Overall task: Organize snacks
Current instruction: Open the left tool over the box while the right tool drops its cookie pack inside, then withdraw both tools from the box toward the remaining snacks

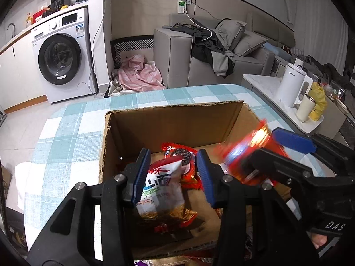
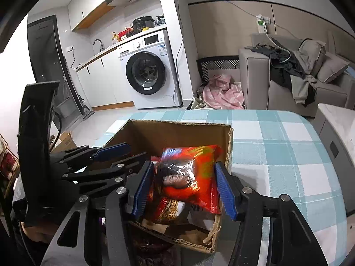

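Left gripper (image 1: pixel 174 175) hangs over the cardboard box (image 1: pixel 173 119), jaws spread w/ a white snack packet (image 1: pixel 163 188) between them; left pad touches the packet, right pad apart from it, so no pinch. Packet sits inside the box, near side, w/ an orange cookie pack (image 1: pixel 180 153) just behind it. Right gripper (image 2: pixel 185 186) is over the box's right end, jaws spread wide around a red snack bag (image 2: pixel 195 175); can't tell if pads touch it. Box stands on a teal-white checked tablecloth (image 2: pixel 277 146). Far left: washing machine (image 1: pixel 60 53); far right: grey sofa (image 1: pixel 177 57).
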{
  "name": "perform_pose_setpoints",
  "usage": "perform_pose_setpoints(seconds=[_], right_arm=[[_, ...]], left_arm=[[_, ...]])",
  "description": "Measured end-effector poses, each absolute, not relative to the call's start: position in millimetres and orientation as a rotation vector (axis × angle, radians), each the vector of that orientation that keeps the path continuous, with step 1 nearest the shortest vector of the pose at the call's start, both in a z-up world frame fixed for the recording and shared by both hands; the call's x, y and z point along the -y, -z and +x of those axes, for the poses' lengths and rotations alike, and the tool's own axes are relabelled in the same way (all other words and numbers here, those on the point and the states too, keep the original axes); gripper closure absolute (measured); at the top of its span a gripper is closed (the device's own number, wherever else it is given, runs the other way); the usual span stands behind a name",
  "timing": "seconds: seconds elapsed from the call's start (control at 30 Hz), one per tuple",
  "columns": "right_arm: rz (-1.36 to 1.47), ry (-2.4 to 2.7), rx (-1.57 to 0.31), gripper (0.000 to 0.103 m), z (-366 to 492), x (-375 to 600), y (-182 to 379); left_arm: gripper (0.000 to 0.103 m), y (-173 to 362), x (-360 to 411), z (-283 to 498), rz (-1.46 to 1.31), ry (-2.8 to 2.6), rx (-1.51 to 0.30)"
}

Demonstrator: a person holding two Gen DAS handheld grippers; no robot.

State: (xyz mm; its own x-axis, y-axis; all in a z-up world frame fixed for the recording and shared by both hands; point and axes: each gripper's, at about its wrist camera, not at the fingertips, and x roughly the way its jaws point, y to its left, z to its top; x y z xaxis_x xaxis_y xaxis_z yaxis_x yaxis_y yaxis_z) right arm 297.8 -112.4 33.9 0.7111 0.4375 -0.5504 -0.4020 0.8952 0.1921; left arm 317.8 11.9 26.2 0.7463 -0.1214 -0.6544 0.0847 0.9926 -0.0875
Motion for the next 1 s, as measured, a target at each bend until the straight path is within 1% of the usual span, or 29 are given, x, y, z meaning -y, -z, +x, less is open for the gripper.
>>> perform_pose_setpoints(seconds=[0.07,0.1,0.17,0.23,0.27,0.3,0.37,0.47,0.57,0.6,1.0], right_arm=[[0.068,-0.459,-0.61,0.034,295,115,-36],[0.076,-0.453,-0.6,0.032,294,117,-37],[0.086,-0.44,-0.584,0.027,292,123,-39],[0.087,-0.434,-0.577,0.022,289,126,-41],[0.089,-0.432,-0.574,0.017,288,128,-42],[0.093,-0.435,-0.574,0.016,286,130,-43],[0.102,-0.434,-0.575,0.011,283,133,-43],[0.1,-0.418,-0.579,0.003,278,137,-42],[0.097,-0.405,-0.577,0.0,272,139,-41],[0.097,-0.404,-0.577,0.0,270,139,-41],[0.078,-0.434,-0.582,0.0,245,144,-37]], left_arm=[[0.06,-27,-12,315,-0.055,0.112,-0.727],[0.059,-28,-13,313,-0.056,0.11,-0.729],[0.05,-31,-15,309,-0.064,0.104,-0.723],[0.033,-35,-17,302,-0.077,0.097,-0.712],[0.029,-37,-18,299,-0.081,0.093,-0.709],[0.02,-39,-18,295,-0.082,0.091,-0.705],[0.019,-43,-20,288,-0.088,0.087,-0.688],[0.013,-46,-24,279,-0.099,0.07,-0.697],[0.006,-50,-27,268,-0.091,0.059,-0.69],[0.001,-52,-28,264,-0.089,0.051,-0.683],[0.001,-67,-45,214,-0.098,0.025,-0.647]])
